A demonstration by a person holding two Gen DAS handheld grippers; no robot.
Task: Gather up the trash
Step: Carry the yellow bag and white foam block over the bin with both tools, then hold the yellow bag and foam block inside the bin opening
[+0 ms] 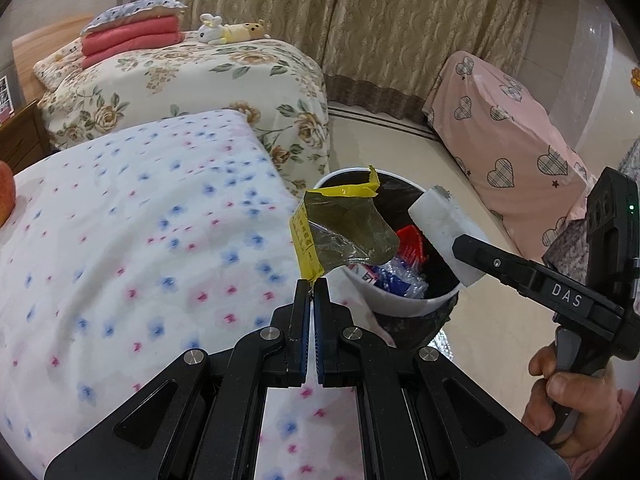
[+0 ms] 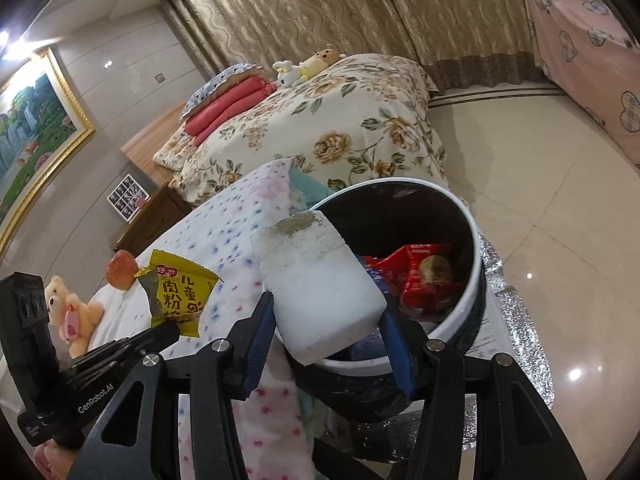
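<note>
Nearby, a floral-quilted bed (image 1: 192,80) stands before curtains; closer lies a spotted blanket (image 1: 132,240) with an apple (image 2: 120,270) and teddy (image 2: 70,312). Left gripper (image 1: 311,292) pinches a yellow wrapper (image 1: 340,228). Off the blanket's right edge stands the trash bin (image 2: 474,240); over it, right gripper (image 2: 328,312) clamps a white foam block (image 2: 320,280).
</note>
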